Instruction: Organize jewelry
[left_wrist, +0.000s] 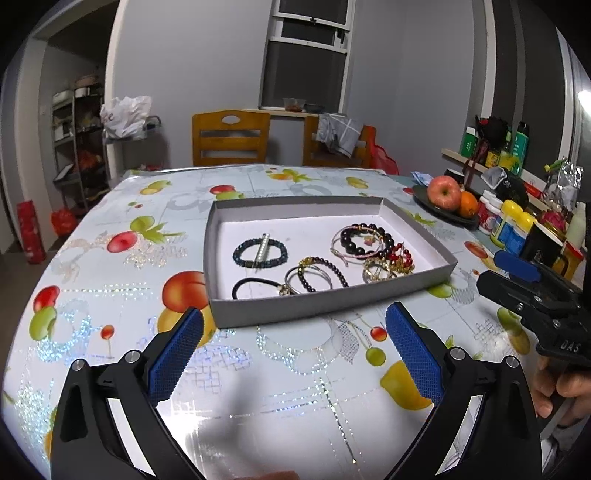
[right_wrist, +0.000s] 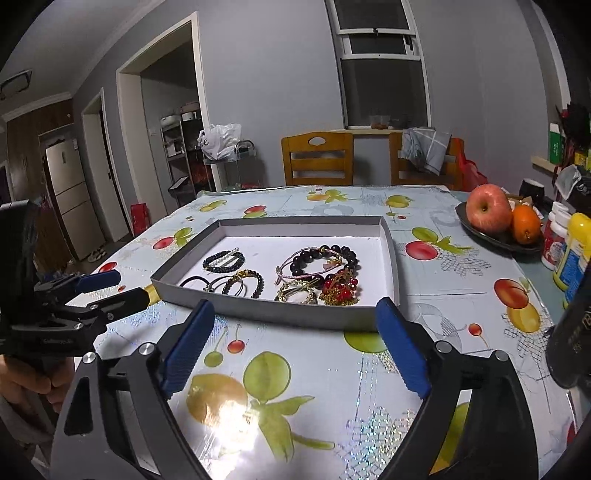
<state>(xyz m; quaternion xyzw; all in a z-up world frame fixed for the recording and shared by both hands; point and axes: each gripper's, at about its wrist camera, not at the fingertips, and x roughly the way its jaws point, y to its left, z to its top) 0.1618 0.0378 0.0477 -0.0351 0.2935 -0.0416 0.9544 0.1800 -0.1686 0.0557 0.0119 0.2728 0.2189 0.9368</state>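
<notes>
Grey shallow cardboard tray (left_wrist: 325, 301), white inside, holding jewelry: dark bead bracelet (left_wrist: 364, 240), blue-black beaded bracelet (left_wrist: 259, 253) with what may be a silver clip across it, black cord loop (left_wrist: 255, 284), red-and-gold tangle (left_wrist: 397, 260).
Table (left_wrist: 110, 288) under glossy fruit-print cloth; dark plate with apple (left_wrist: 445, 192) and orange; wooden chairs, grey walls, window.
Left gripper (left_wrist: 295, 354) and right gripper (right_wrist: 295, 345), jaws spread wide, empty, both near the tray's front wall, not touching.

Bracelets (left_wrist: 260, 252) in tray (left_wrist: 317, 308) on table (left_wrist: 110, 266), fruit plate (left_wrist: 439, 212) right.
</notes>
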